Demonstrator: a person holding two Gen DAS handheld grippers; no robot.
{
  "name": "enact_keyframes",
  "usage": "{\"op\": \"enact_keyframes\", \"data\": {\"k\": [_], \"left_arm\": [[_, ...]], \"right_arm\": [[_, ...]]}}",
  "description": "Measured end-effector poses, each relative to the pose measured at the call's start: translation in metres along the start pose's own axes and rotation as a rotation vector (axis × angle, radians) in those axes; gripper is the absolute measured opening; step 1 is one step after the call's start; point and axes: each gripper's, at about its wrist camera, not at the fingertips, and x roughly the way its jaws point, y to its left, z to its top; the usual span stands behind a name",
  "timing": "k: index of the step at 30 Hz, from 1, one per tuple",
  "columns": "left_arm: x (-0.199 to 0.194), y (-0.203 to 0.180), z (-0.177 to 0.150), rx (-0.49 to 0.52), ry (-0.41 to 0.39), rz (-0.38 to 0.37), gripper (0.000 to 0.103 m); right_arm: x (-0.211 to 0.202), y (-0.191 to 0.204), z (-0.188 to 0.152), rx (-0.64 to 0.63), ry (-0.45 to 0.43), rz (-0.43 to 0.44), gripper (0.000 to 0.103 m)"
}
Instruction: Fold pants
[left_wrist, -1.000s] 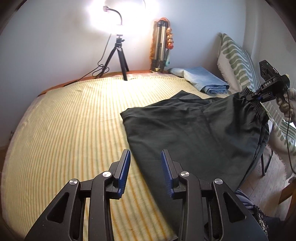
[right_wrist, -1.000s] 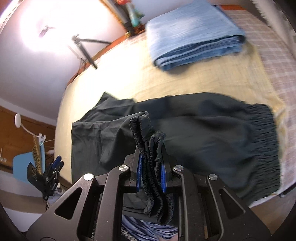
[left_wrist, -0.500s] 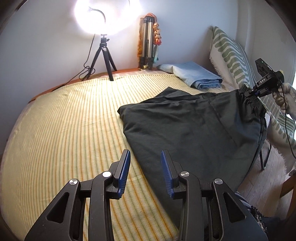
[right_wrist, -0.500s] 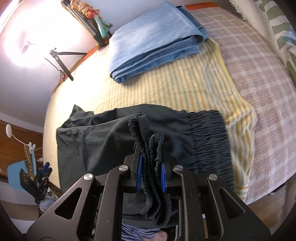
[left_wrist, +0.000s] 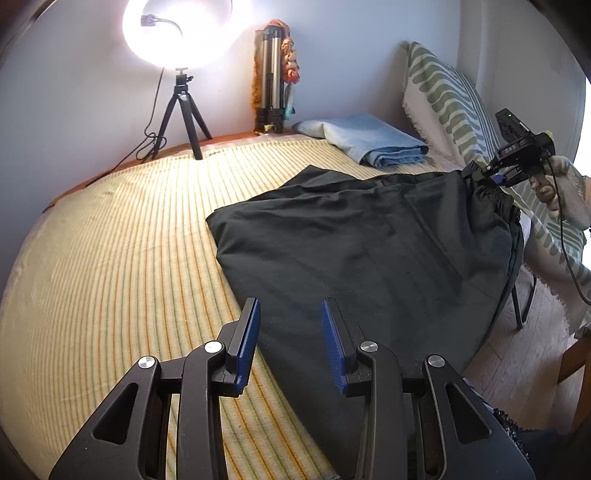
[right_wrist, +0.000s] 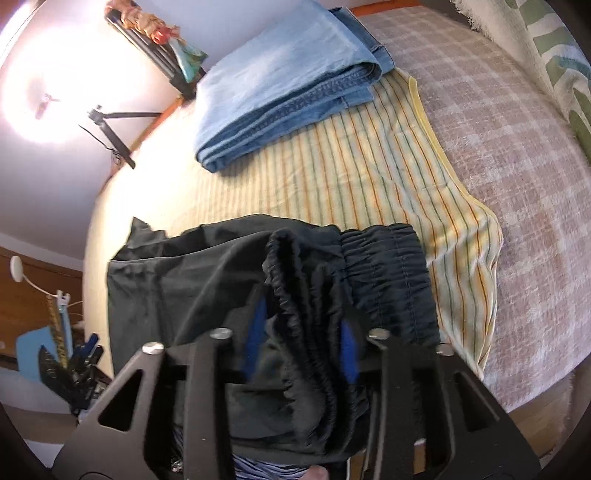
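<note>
Pants (left_wrist: 369, 251) lie on the bed (left_wrist: 110, 240). Their bunched waistband (right_wrist: 306, 295) sits between the right gripper's (right_wrist: 301, 339) opening fingers. The left gripper's (left_wrist: 290, 343) fingers stand apart, holding nothing, above the pants' near edge.

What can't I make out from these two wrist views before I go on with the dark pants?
- Near end of the dark pants: left wrist view, hidden behind the left gripper and cut off by the bottom edge.
- Waistband against the pads: right wrist view, motion blur; the right gripper is opening, cloth between its jaws.
- Floor clutter: right wrist view, too small.
</note>
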Motion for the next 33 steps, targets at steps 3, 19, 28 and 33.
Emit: {"op": "enact_keyframes", "data": {"k": [3, 19, 28, 33], "left_arm": [[-0.001, -0.001, 0.001, 0.003, -0.004, 0.003, 0.033], [0.005, -0.001, -0.015, -0.019, 0.042, -0.040, 0.033], [0.000, 0.005, -0.041, -0.047, 0.094, -0.026, 0.033], [-0.009, 0.018, -0.042, -0.172, 0.078, -0.099, 0.033]], "right_arm": [[-0.017, -0.003, -0.009, -0.004, -0.049, -0.042, 0.065], [0.000, 0.060, -0.046, -0.259, -0.170, -0.172, 0.061], [-0.009, 0.067, -0.045, -0.275, -0.175, -0.240, 0.056], [-0.015, 0.129, -0.039, -0.330, -0.177, -0.097, 0.056]]}}
